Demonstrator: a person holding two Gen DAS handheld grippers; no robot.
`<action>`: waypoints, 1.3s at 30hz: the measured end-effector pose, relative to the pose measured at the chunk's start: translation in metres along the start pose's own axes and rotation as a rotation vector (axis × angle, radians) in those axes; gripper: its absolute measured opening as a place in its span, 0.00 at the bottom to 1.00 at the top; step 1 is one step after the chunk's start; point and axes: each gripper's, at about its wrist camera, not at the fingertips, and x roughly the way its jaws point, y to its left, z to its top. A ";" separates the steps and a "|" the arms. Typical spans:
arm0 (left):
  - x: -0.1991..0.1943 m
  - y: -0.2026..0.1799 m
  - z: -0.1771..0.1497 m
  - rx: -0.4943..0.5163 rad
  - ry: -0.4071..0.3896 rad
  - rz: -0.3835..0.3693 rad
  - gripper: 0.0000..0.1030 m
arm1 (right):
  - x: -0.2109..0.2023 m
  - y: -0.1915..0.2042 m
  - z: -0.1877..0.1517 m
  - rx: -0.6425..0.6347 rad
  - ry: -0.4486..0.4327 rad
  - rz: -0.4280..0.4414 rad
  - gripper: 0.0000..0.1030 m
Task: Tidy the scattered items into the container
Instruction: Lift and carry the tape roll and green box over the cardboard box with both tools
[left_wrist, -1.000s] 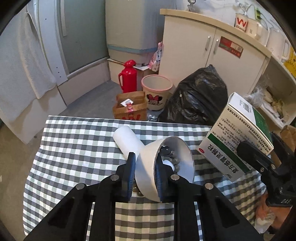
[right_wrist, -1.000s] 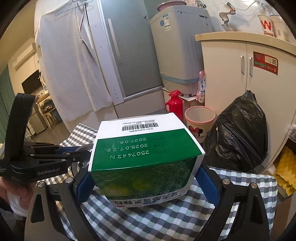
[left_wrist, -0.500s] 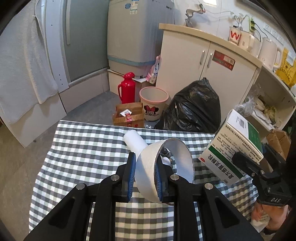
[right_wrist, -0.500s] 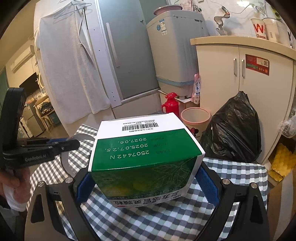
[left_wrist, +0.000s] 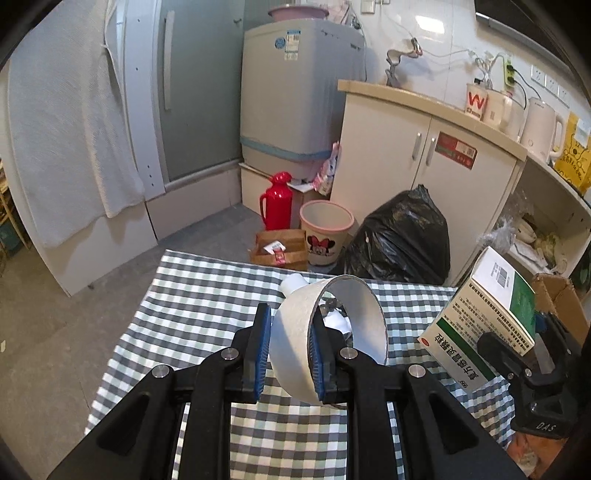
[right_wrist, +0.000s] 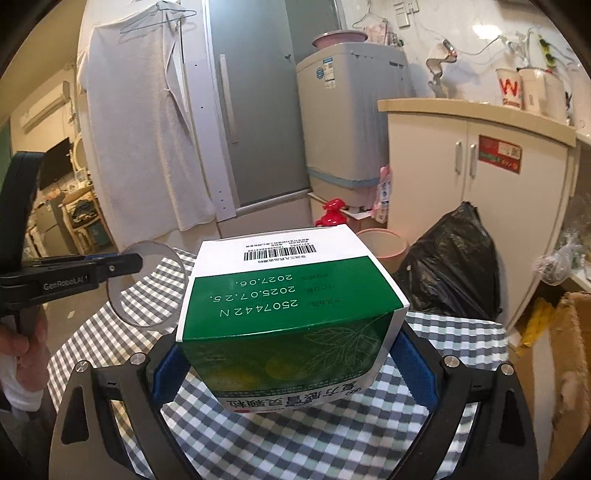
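While left tongs (left_wrist: 287, 352) pinch ring (left_wrist: 328, 332); box (right_wrist: 291, 314) clamped.

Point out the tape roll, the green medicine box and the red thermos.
tape roll (left_wrist: 295, 343), left wrist view, outer band.
green medicine box (right_wrist: 291, 295), right wrist view, top face.
red thermos (left_wrist: 277, 203), left wrist view, body.

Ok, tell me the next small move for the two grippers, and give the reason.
Probably hold both grips and look for the container. The left gripper is shut on the tape roll and the right gripper on the green medicine box, both lifted above the checkered tablecloth. No open bin clearly shows on it, so releasing now seems premature.
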 end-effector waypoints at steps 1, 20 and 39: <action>-0.005 0.000 0.000 0.002 -0.011 0.001 0.19 | -0.005 0.003 0.000 -0.002 -0.010 -0.006 0.93; -0.104 -0.007 0.005 0.026 -0.214 -0.027 0.19 | -0.092 0.019 0.020 0.108 -0.089 -0.154 0.93; -0.149 -0.036 -0.002 0.072 -0.290 -0.123 0.19 | -0.175 0.047 0.026 0.031 -0.200 -0.339 0.93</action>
